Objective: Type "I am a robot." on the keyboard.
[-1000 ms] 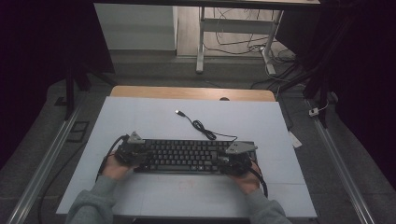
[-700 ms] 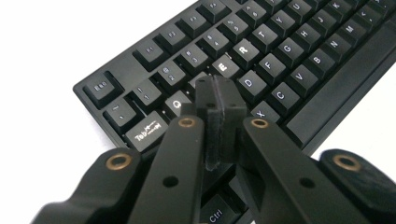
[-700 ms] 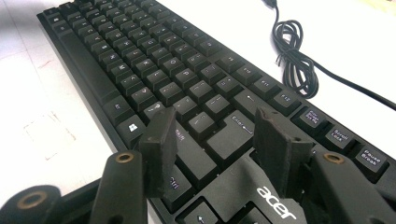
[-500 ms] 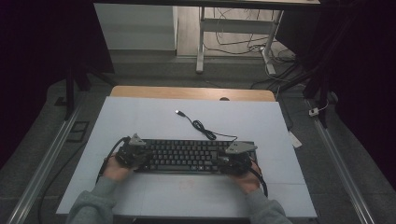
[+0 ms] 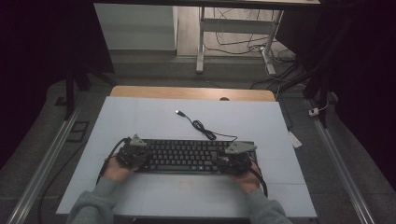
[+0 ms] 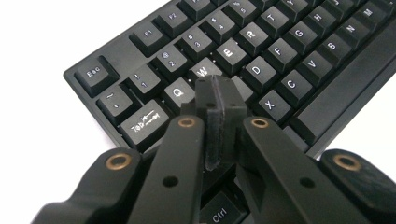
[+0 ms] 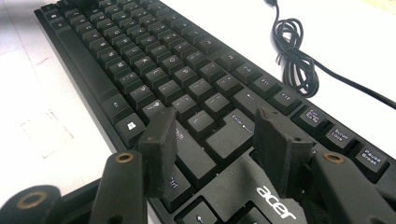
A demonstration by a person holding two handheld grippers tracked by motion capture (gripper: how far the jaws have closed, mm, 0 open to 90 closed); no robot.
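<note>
Black keyboard (image 5: pixel 189 156) lay crosswise between hands, left gripper (image 6: pixel 219 100) pinched together over its letters, right gripper (image 7: pixel 212 135) parted above Enter.

my own closed pads in the left gripper view cover the keys around a and s on the keyboard (image 6: pixel 261 60), and its right half runs off the frame edge. in the right gripper view the keyboard's near corner is cut off at the bottom, and its cable (image 7: pixel 299 60) leaves at the right edge. in the high view the key legends are too small to read.
</note>
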